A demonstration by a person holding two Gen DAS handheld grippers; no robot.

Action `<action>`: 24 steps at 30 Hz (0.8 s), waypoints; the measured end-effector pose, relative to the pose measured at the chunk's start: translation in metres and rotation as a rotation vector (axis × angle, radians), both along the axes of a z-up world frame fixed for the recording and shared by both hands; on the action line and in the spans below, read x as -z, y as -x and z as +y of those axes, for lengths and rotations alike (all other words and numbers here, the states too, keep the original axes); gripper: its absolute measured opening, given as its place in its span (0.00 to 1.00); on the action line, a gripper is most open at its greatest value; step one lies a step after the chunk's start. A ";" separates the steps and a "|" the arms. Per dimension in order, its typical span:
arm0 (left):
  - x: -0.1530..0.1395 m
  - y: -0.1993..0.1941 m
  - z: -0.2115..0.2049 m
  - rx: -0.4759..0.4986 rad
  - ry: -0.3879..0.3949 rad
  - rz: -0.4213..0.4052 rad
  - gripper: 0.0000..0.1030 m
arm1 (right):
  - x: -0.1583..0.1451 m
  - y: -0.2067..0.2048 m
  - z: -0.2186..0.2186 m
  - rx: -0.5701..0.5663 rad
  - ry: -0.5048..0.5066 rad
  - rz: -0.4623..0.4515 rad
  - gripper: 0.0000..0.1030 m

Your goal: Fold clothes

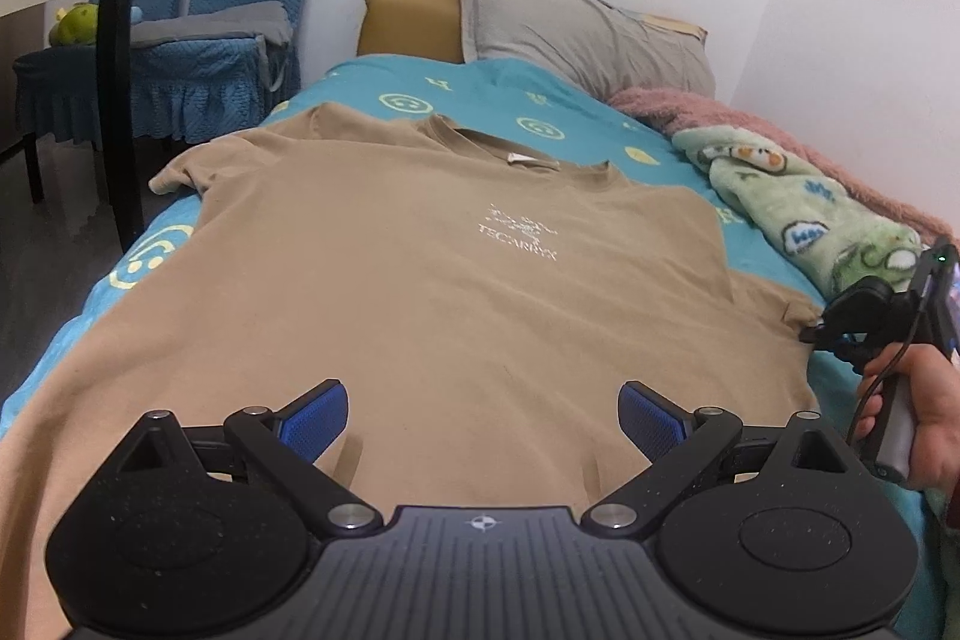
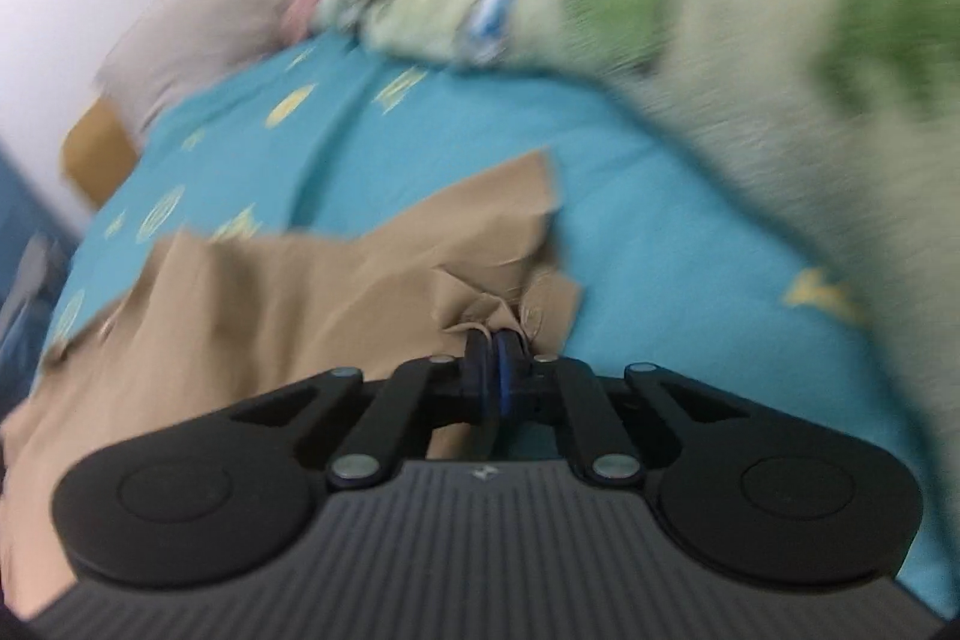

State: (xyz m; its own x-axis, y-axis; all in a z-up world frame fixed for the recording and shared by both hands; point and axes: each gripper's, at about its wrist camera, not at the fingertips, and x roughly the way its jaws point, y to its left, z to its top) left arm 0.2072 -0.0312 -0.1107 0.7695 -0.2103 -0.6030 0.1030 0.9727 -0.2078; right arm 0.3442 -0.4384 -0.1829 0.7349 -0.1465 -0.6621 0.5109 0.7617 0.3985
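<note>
A tan T-shirt (image 1: 432, 280) with small white print lies face up and spread flat on the teal bed sheet (image 1: 480, 94), collar toward the pillow. My left gripper (image 1: 483, 415) is open and empty, hovering over the shirt's lower hem area. My right gripper (image 2: 493, 340) is shut on the shirt's right sleeve (image 2: 480, 304), bunching the cloth at its tips; the view is motion-blurred. In the left wrist view the right gripper (image 1: 810, 334) shows at the sleeve edge, held by a hand.
A green patterned blanket (image 1: 798, 214) and a pink fuzzy blanket (image 1: 690, 106) lie along the right side of the bed by the wall. A grey pillow (image 1: 576, 28) sits at the head. Blue-covered chairs (image 1: 198, 40) and a dark table leg (image 1: 117, 100) stand left.
</note>
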 end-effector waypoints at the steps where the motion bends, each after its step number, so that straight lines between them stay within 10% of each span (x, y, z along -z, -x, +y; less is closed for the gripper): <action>1: 0.000 0.000 0.000 0.007 0.001 0.000 0.95 | 0.001 0.003 -0.006 0.012 -0.013 -0.006 0.06; 9: -0.005 0.003 -0.006 0.050 0.002 0.002 0.95 | -0.024 0.011 -0.005 -0.063 -0.086 0.005 0.15; 11: -0.008 0.008 -0.008 0.066 0.003 -0.003 0.94 | -0.045 0.026 0.005 -0.115 -0.083 -0.005 0.81; 12: -0.010 0.011 -0.009 0.073 0.002 -0.009 0.94 | -0.058 0.037 0.012 -0.133 -0.070 -0.030 0.95; 18: -0.021 0.041 -0.024 0.194 -0.058 -0.015 0.94 | -0.133 0.132 0.051 -0.194 -0.126 -0.174 0.97; 24: -0.017 0.081 -0.043 0.413 0.015 0.145 0.84 | -0.158 0.240 0.076 -0.205 -0.137 -0.263 0.97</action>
